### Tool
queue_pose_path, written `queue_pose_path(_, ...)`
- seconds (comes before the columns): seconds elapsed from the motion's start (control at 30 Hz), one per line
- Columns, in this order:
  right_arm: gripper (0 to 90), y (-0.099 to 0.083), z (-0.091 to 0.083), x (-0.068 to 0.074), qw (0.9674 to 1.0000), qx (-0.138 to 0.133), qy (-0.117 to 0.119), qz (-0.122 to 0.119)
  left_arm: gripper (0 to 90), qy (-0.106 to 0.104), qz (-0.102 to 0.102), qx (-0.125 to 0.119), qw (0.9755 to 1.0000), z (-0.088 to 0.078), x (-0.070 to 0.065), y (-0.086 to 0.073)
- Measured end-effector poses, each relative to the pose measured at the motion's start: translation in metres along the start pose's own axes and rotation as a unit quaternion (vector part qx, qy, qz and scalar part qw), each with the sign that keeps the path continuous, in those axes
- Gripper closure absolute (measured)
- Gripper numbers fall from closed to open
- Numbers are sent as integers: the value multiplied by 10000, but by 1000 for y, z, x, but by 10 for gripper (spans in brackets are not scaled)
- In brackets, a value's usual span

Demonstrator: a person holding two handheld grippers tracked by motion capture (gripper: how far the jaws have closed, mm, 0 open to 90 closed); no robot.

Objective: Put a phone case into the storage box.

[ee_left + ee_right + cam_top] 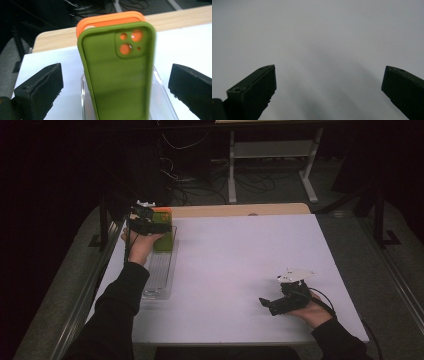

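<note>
Black jaws of the left gripper (pixel 116 82) are spread wide on either side of the green phone case (pixel 120 75), neither pad touching it; nothing is gripped. That case is stood upright in the clear rack (pixel 162 100), with an orange phone case (pixel 107 21) stood just behind it in the same rack. Judged from this, the green case has been placed and let go; next, the gripper should be drawn straight back without tipping it. Well apart from the rack, the right gripper (pixel 274 304) is held open and empty over the white table (pixel 240 260).
</note>
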State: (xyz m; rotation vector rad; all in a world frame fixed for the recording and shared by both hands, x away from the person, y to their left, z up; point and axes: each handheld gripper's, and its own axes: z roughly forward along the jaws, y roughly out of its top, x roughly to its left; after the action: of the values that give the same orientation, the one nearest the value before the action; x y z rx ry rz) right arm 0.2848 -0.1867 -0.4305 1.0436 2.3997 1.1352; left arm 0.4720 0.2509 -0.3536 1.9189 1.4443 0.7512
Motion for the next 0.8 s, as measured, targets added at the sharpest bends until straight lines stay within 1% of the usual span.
queue_pose_path(0.03, 0, 0, 0, 0, 10000, 8, -2, -17, 0, -74, 23, -25, 10000, -3, 0, -1)
queue_pose_path(0.07, 0, 0, 0, 0, 10000, 10, 4, -16, 0, -144, 112, -27, 9998, -6, 0, -3)
queue_pose_path(0.1, 0, 0, 0, 0, 10000, 26, 20, -9, 0, -251, 165, -10, 9995, -9, 1, -4)
queue_pose_path(0.17, 0, 0, 1, 0, 10000, 43, 20, -57, 0, -499, 184, -58, 9986, -15, 2, -8)
queue_pose_path(0.2, 0, 0, 1, 0, 10000, 47, 28, -56, 0, -597, 238, -67, 9979, -17, 2, -9)
queue_pose_path(0.27, 0, 0, 1, 0, 10000, 50, 37, -49, 0, -872, 260, -136, 9958, -23, 3, -13)
queue_pose_path(0.3, 0, 1, 1, 0, 10000, 50, 43, -44, 0, -1022, 323, -137, 9941, -26, 3, -15)
queue_pose_path(0.33, 0, 1, 1, 1, 10000, 41, 52, -25, 0, -1126, 353, -177, 9929, -30, 2, -17)
queue_pose_path(0.4, 0, 1, 1, 0, 10000, 32, 62, -1, 0, -1392, 487, -260, 9887, -37, 1, -22)
queue_pose_path(0.43, 0, 1, 1, 0, 10000, 34, 69, 3, 0, -1498, 510, -292, 9870, -41, 0, -24)
queue_pose_path(0.5, 0, 1, 1, 0, 10000, 34, 88, 1, 0, -1718, 614, -426, 9823, -48, -2, -29)
queue_pose_path(0.53, 0, 1, 1, 1, 9999, 44, 103, -5, 0, -1829, 601, -480, 9801, -51, -4, -32)
queue_pose_path(0.57, 0, 1, 1, 1, 9999, 47, 121, 1, 0, -1929, 650, -500, 9778, -55, -5, -35)
queue_pose_path(0.6, 0, 1, 1, 1, 9999, 37, 130, -20, 0, -2031, 686, -572, 9751, -58, -7, -38)
queue_pose_path(0.63, 0, 1, 0, 1, 9999, 32, 141, -41, 0, -2097, 769, -557, 9731, -61, -8, -41)
queue_pose_path(0.67, 0, 1, 0, 0, 9999, 22, 146, -62, 0, -2196, 797, -585, 9706, -64, -10, -44)
queue_pose_path(0.7, 0, 2, -1, 0, 9999, 4, 153, -77, 0, -2282, 878, -607, 9677, -66, -11, -47)
queue_pose_path(0.73, 0, 2, -1, 0, 9998, -3, 166, -61, 0, -2363, 845, -621, 9660, -69, -14, -50)
queue_pose_path(0.77, 0, 3, -1, 0, 9999, -19, 158, -60, 0, -2417, 872, -635, 9643, -71, -16, -54)
queue_pose_path(0.8, 0, 3, -2, 0, 9999, -43, 153, -64, 0, -2453, 969, -680, 9622, -74, -17, -56)
